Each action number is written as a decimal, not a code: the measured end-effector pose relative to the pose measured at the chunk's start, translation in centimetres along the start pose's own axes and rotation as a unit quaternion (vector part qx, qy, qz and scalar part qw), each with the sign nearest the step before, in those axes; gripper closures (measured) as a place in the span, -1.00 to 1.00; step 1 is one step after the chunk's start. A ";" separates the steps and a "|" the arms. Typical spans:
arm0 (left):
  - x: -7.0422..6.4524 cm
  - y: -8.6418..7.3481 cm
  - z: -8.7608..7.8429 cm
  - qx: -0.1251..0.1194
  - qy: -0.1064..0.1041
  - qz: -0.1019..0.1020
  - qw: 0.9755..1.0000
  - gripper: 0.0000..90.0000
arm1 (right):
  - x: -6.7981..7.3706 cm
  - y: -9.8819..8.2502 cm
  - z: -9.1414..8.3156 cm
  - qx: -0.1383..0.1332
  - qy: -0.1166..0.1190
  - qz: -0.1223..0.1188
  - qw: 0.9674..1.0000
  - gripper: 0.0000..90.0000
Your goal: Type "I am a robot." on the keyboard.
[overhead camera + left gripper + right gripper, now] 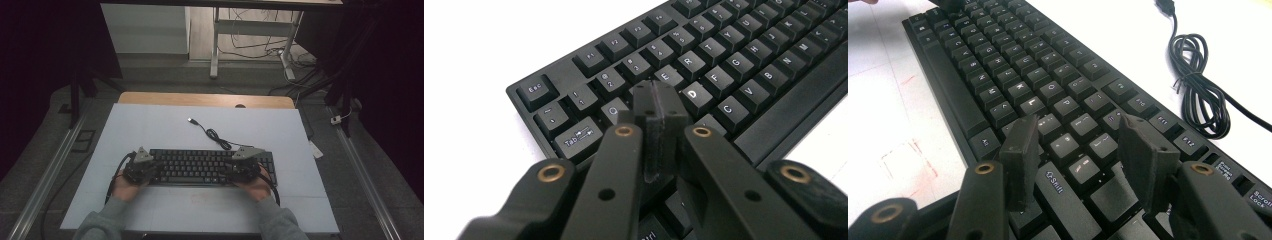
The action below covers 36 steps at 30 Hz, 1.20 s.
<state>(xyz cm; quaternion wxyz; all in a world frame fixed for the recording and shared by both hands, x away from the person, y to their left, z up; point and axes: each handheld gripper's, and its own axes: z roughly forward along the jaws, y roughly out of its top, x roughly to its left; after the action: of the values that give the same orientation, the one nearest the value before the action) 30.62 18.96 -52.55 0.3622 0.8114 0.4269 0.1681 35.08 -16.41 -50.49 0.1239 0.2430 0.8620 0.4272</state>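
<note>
We see a black keyboard [210, 166] lying flat on the white counter [150, 130], near its front edge, its cable [216, 135] coiled just behind it. Our left claw [146, 170] sits over the keyboard's left end, jaws pressed together with nothing between them, tips just above the keys near W and S [659, 107]. Our right claw [239, 170] is over the right end, jaws standing wide apart, tips low over the keys near Shift [1078, 150], gripping nothing.
</note>
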 end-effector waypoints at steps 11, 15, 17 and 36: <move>0.1 -0.3 0.6 0.009 0.000 -0.006 1.000 0.98 | 0.0 0.0 0.0 -0.002 -0.001 -0.003 1.000 0.13; 0.0 -0.2 0.5 0.007 0.003 -0.003 1.000 0.98 | 0.0 0.0 0.0 -0.002 -0.001 -0.003 1.000 0.13; 0.0 -0.2 0.3 -0.001 0.004 -0.003 1.000 0.98 | 0.0 0.0 0.0 -0.002 0.000 -0.004 1.000 0.13; 1.0 -0.1 -2.0 -0.039 0.000 -0.045 0.998 0.10 | 0.0 0.0 0.0 0.000 -0.002 -0.004 1.000 0.13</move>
<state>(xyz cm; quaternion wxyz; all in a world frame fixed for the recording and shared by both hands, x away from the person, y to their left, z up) 29.95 20.67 -51.34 0.4010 0.7767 0.4559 0.1679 35.12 -16.39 -50.48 0.1270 0.2402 0.8630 0.4260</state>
